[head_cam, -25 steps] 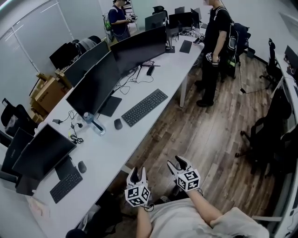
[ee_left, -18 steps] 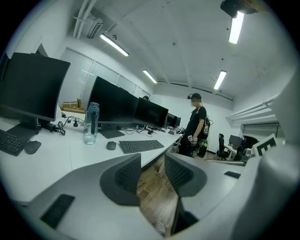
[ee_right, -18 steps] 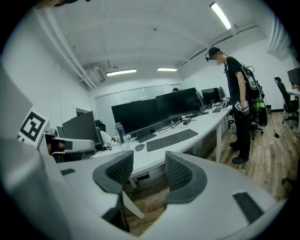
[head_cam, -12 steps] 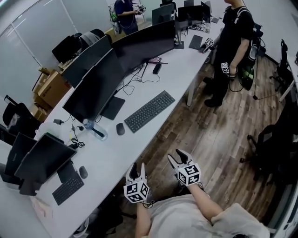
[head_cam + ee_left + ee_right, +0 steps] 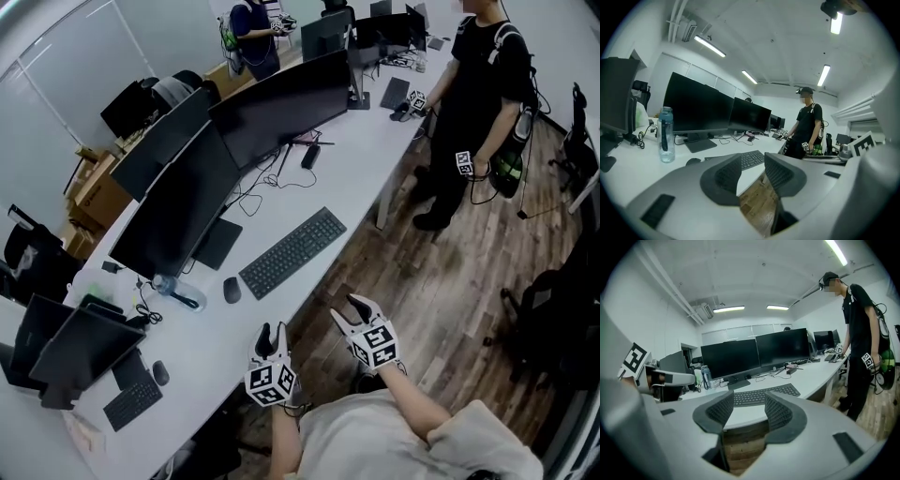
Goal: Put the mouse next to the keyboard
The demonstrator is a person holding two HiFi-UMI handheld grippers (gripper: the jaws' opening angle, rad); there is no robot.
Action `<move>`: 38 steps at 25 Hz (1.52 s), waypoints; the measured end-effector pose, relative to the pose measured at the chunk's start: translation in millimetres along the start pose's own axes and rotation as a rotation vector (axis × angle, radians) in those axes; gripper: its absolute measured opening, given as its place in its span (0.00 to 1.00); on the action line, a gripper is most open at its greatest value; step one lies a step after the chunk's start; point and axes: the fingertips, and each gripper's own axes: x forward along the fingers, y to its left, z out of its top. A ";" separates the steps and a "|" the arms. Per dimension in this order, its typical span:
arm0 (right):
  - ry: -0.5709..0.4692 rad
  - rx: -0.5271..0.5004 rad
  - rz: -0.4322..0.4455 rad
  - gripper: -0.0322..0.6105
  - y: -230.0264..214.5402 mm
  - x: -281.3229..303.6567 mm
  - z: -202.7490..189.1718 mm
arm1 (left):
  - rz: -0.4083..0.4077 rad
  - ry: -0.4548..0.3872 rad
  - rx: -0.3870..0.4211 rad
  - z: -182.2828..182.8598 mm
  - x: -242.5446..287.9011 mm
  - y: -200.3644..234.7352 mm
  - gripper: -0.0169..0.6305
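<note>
A dark mouse (image 5: 232, 290) lies on the long white desk (image 5: 356, 155), just left of a black keyboard (image 5: 292, 252). It shows low in the left gripper view too, the mouse (image 5: 693, 161) beside the keyboard (image 5: 750, 158). My left gripper (image 5: 272, 337) hangs open at the desk's near edge, below the mouse, nothing between its jaws. My right gripper (image 5: 354, 307) is open and empty over the wooden floor, right of the left one. In the right gripper view the keyboard (image 5: 761, 395) lies beyond the open gripper (image 5: 749, 412).
Large dark monitors (image 5: 281, 108) line the desk behind the keyboard. A clear water bottle (image 5: 174, 292) lies left of the mouse. A second small keyboard (image 5: 132, 402) and mouse (image 5: 161, 373) sit at far left. One person (image 5: 483, 103) stands at the desk's right end, another person (image 5: 252, 37) at the back.
The head view has swung: the desk and keyboard sit lower and closer. Both grippers moved up slightly toward the desk edge and stayed open. The standing person shifted right.
</note>
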 end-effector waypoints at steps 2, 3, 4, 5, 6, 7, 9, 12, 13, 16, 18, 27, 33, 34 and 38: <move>0.016 -0.023 0.006 0.38 -15.0 6.7 1.3 | 0.011 -0.003 0.001 5.6 14.8 -5.3 0.27; 0.028 -0.038 0.013 0.38 -21.0 9.8 -0.1 | 0.020 -0.004 -0.001 7.2 21.1 -7.2 0.28; 0.041 -0.048 0.019 0.38 -27.2 11.7 -2.5 | 0.027 -0.001 -0.005 7.2 27.0 -9.5 0.27; 0.053 -0.052 0.024 0.38 -33.9 12.4 -5.1 | 0.034 0.002 -0.008 6.0 32.5 -12.1 0.27; 0.062 -0.051 0.028 0.38 -41.1 12.6 -7.3 | 0.042 0.005 -0.011 4.5 37.6 -14.4 0.27; 0.070 -0.048 0.030 0.38 -48.7 12.6 -8.8 | 0.052 0.006 -0.015 3.0 42.1 -16.2 0.27; 0.078 -0.033 0.031 0.38 -62.9 11.5 -11.4 | 0.074 0.012 -0.024 -0.9 48.6 -18.8 0.27; 0.092 -0.018 0.028 0.38 -78.5 14.3 -17.6 | 0.098 0.032 -0.026 -7.6 53.8 -19.3 0.27; 0.101 -0.025 0.027 0.38 -82.2 17.3 -19.7 | 0.107 0.039 -0.025 -9.1 54.8 -17.4 0.27; 0.118 -0.032 0.028 0.38 -88.5 30.4 -22.7 | 0.145 0.056 -0.029 -11.3 54.9 -3.6 0.27; 0.125 -0.021 0.032 0.38 -89.3 39.1 -23.3 | 0.177 0.062 -0.036 -11.8 53.3 8.0 0.27; 0.222 -0.059 0.107 0.37 -67.4 89.2 -32.0 | 0.274 0.074 -0.115 -20.3 78.6 72.4 0.27; 0.263 -0.094 0.157 0.37 -58.3 146.8 -10.3 | 0.321 0.055 -0.184 -12.6 115.9 127.8 0.27; 0.269 -0.101 0.161 0.37 -57.6 155.5 -6.5 | 0.326 0.058 -0.182 -11.1 122.1 135.2 0.27; 0.273 -0.116 0.182 0.37 -48.8 189.9 10.8 | 0.352 0.075 -0.167 -4.0 138.6 166.4 0.27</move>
